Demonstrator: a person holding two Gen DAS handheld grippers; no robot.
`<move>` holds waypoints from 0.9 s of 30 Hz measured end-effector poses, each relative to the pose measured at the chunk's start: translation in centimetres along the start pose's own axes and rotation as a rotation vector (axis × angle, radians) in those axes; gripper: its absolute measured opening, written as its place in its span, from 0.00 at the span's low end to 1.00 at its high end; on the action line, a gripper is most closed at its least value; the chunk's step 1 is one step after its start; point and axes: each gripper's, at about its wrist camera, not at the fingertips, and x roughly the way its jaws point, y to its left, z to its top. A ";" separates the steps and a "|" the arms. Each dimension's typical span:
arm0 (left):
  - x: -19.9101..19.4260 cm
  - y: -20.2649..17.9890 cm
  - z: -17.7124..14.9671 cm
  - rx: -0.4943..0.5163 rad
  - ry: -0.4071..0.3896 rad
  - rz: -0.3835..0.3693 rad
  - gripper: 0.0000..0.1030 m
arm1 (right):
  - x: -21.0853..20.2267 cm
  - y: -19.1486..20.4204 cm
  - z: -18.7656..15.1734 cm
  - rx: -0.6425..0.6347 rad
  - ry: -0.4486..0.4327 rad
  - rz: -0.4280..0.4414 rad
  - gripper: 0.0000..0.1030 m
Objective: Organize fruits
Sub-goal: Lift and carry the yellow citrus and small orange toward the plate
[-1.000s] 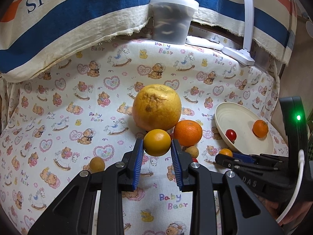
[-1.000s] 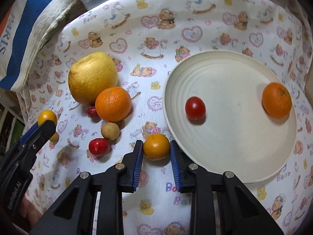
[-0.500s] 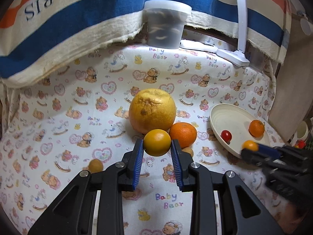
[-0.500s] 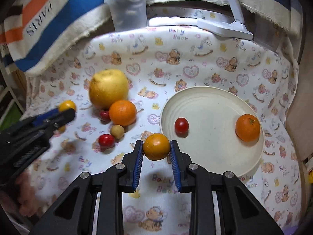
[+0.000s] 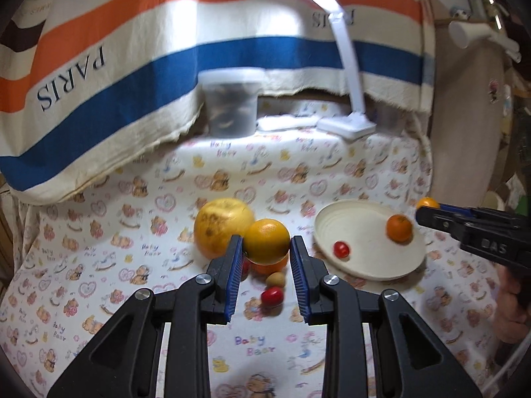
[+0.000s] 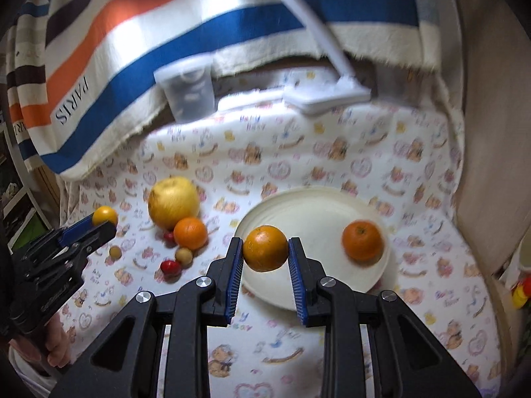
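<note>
the left gripper (image 5: 267, 257) clamped a small yellow-orange citrus (image 5: 267, 241) above the cloth (image 5: 116, 265) in front of the big yellow fruit (image 5: 220, 224), while the right gripper (image 6: 265, 262) pinched a small orange (image 6: 265, 248) over the near rim of the cream plate (image 6: 315, 205), where another orange (image 6: 362, 240) lay.

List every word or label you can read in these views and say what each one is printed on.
"PARIS", upside down, on the striped cloth hanging behind the table.
"Baby Bear", repeated across the printed tablecloth.
"DAS", partly blurred, on the black body of the right gripper in the left wrist view.
Grey lettering on the left gripper body in the right wrist view: too blurred to read.
The clear lidded tub shows no readable label.
</note>
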 end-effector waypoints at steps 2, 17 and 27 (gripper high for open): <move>-0.4 -0.4 0.2 -0.005 -0.021 -0.010 0.27 | -0.3 -0.4 0.3 0.007 -0.028 0.004 0.28; 4.4 -5.7 3.9 0.008 0.076 -0.103 0.27 | 1.5 -2.7 -0.2 0.030 -0.013 -0.036 0.28; 8.9 -8.6 2.4 0.033 0.229 -0.170 0.27 | 3.6 -3.9 -1.1 0.055 0.124 0.014 0.28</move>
